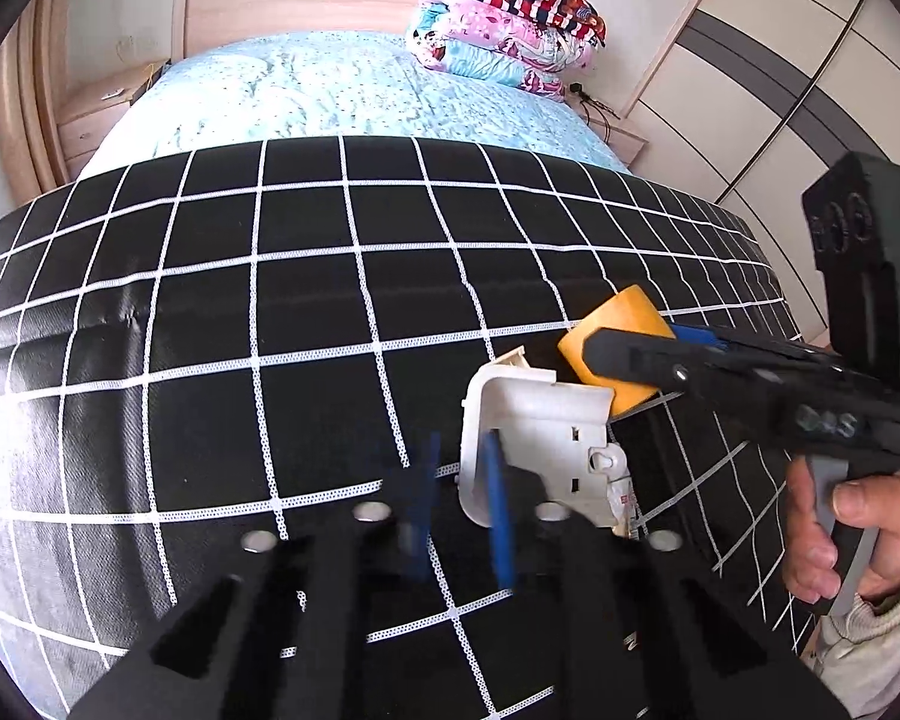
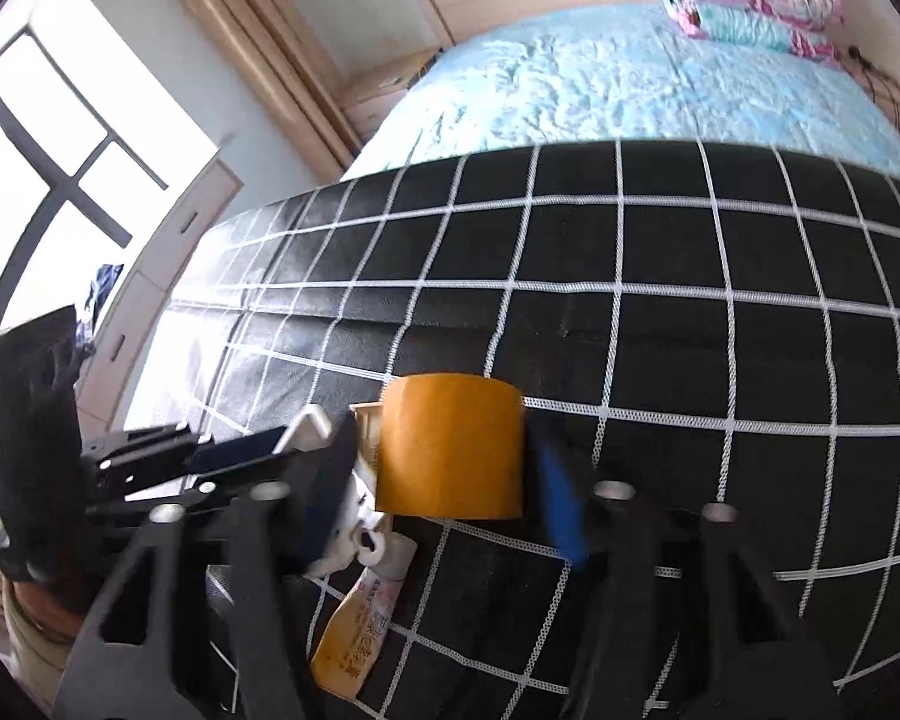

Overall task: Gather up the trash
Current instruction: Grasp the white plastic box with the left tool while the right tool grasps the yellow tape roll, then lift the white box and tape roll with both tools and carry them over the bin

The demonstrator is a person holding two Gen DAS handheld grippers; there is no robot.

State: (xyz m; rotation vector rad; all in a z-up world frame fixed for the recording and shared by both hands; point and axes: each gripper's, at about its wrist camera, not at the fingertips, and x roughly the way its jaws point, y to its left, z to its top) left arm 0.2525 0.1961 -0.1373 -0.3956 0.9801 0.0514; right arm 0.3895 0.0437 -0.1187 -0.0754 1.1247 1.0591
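A white plastic housing piece point(image 1: 540, 426) stands on the black checked cloth point(image 1: 210, 312). My left gripper point(image 1: 459, 510) has its blue pads either side of the housing's left wall, one pad outside, one inside, close on it. A yellow tape roll point(image 1: 621, 324) lies just behind it. My right gripper point(image 2: 444, 492) straddles the tape roll point(image 2: 450, 444), pads close beside both its ends. It also shows in the left wrist view point(image 1: 642, 354), reaching in from the right. A squeezed tube point(image 2: 360, 618) lies under the right gripper beside the housing point(image 2: 306, 426).
The checked cloth covers the foot of a bed with a light blue sheet point(image 1: 330, 90). Folded quilts point(image 1: 510, 24) are stacked at the headboard. A wardrobe point(image 1: 780, 90) stands on the right, a window point(image 2: 36, 138) on the left.
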